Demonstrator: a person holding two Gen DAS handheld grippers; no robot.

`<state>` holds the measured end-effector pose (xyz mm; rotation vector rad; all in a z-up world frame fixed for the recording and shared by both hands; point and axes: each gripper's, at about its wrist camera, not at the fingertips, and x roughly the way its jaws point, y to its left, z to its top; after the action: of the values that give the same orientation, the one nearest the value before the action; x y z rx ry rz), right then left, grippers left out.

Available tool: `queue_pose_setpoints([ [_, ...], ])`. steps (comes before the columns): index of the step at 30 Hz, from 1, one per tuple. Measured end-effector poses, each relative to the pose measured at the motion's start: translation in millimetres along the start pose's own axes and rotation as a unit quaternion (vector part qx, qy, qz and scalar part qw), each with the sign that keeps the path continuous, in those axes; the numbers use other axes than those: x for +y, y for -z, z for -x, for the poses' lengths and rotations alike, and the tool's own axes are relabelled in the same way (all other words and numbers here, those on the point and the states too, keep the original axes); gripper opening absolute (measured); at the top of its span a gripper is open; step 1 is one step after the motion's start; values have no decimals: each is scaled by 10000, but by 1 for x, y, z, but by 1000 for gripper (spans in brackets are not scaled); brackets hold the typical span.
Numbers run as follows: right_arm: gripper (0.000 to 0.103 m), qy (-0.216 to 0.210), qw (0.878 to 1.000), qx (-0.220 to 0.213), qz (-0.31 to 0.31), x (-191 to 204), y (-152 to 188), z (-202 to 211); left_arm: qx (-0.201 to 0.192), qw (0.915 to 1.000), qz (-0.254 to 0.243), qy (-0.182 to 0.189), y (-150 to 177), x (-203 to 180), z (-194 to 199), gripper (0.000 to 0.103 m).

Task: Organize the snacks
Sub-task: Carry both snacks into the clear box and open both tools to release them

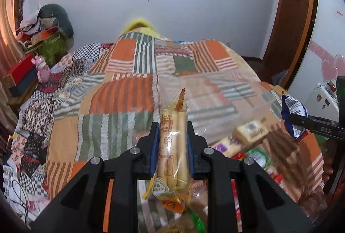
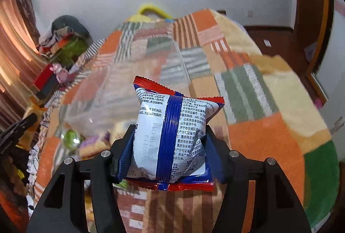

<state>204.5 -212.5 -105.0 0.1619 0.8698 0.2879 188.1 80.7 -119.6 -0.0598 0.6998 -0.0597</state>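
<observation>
Crinkly clear-wrapped breadsticks (image 1: 173,146) sit clamped in the left gripper (image 1: 173,136); the right gripper (image 2: 168,138) squeezes a glossy puffed packet (image 2: 170,131).

Ahead of my left gripper (image 1: 173,131) the patchwork quilt (image 1: 129,90) lies bare out to the white wall (image 1: 204,6), so I have open passage forward and to the left across it. Low on my right a loose pile of snack packets (image 1: 252,146) crowds the quilt, and my right gripper (image 1: 301,121) hangs just above it, closing that side. Along the far left edge, stacked boxes (image 1: 21,75) and a pink toy (image 1: 43,71) hem the bed in (no way through there). From my right gripper's view, clear plastic sheeting (image 2: 129,82) is spread over the quilt ahead, while the quilt's right half (image 2: 269,103) stays open up to the wooden door frame (image 2: 319,17).
</observation>
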Motion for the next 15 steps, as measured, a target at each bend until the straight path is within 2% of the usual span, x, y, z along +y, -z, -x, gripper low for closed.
queue_pose_setpoints([
  [9, 56, -116, 9984, -479, 270, 20, -37, 0, -172, 9998, -134, 33, -40, -22, -22, 22],
  [15, 56, -185, 9978, -514, 363, 29, -49, -17, -120, 9997, -182, 93, -59, -35, -47, 22],
])
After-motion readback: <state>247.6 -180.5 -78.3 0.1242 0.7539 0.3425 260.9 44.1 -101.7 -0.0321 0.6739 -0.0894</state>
